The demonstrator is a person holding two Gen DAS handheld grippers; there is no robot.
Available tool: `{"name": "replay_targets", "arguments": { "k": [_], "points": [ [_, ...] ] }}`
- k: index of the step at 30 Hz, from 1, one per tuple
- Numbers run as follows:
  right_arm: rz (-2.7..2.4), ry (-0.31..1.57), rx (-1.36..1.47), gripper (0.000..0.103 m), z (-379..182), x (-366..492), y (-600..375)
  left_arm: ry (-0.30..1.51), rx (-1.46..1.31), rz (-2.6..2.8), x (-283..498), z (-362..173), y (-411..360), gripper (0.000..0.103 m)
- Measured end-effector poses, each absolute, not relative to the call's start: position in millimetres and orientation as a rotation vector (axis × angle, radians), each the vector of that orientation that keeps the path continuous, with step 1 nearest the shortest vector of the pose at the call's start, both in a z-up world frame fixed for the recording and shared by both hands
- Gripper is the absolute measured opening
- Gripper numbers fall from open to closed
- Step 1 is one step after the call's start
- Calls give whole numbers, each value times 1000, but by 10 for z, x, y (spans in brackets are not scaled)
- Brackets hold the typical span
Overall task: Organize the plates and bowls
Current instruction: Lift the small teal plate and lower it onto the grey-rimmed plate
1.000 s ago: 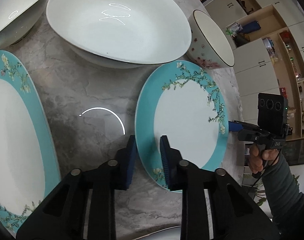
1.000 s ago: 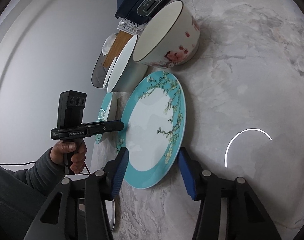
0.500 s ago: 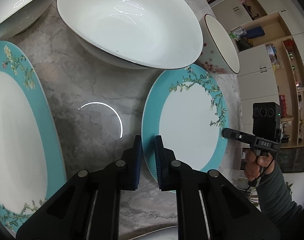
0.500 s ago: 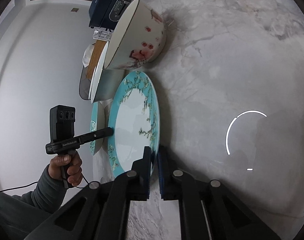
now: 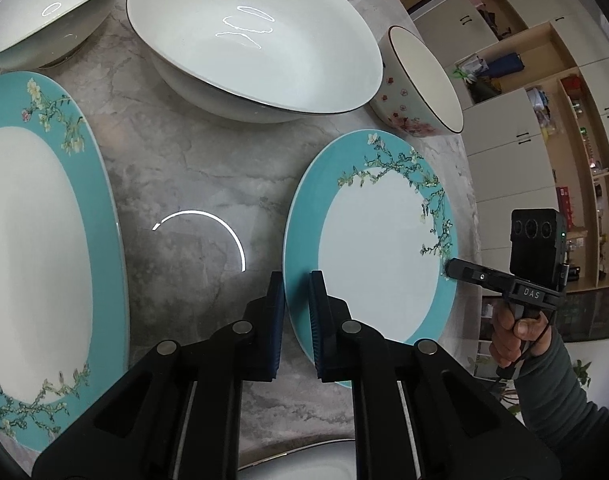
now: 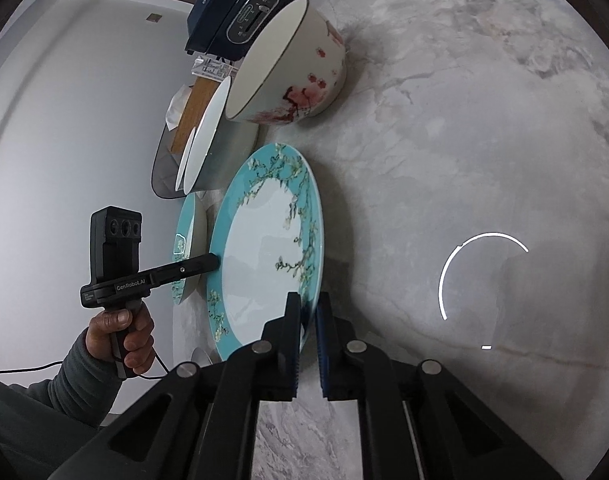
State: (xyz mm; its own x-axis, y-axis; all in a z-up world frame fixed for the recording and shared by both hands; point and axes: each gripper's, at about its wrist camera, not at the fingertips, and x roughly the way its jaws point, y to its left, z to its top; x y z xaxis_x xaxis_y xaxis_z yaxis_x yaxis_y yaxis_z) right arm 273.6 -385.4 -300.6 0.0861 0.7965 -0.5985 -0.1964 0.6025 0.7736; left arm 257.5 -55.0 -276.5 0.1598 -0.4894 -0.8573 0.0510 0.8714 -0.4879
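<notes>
A small teal plate (image 5: 380,240) with a white centre and blossom rim is held by both grippers over the marble table (image 5: 192,168). My left gripper (image 5: 296,292) is shut on its near rim. My right gripper (image 6: 307,312) is shut on the opposite rim, and the plate (image 6: 264,252) stands tilted on edge in that view. A larger teal plate (image 5: 32,240) lies at the left. A big white bowl (image 5: 256,40) sits behind, a second white bowl (image 5: 44,4) at far left, and a blossom bowl (image 5: 420,84) at the right.
In the right wrist view the blossom bowl (image 6: 292,68) stands beside a dark appliance (image 6: 244,4) near the wall, with white bowls (image 6: 208,136) and the larger teal plate (image 6: 186,248) beyond. Another white dish rim (image 5: 304,460) shows at the bottom edge. Cabinets (image 5: 524,100) stand past the table edge.
Both grippers closed onto opposite rims of the small teal plate. The plate has since been raised slightly and tilted.
</notes>
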Motion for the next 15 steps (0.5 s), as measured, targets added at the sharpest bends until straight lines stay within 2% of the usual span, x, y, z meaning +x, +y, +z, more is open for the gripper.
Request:
{"name": "replay_targets", "arguments": {
  "k": [15],
  "points": [
    [871, 1193, 532, 9, -2449, 2380, -3508, 1262, -418, -407, 2321, -2181, -296, 10]
  ]
}}
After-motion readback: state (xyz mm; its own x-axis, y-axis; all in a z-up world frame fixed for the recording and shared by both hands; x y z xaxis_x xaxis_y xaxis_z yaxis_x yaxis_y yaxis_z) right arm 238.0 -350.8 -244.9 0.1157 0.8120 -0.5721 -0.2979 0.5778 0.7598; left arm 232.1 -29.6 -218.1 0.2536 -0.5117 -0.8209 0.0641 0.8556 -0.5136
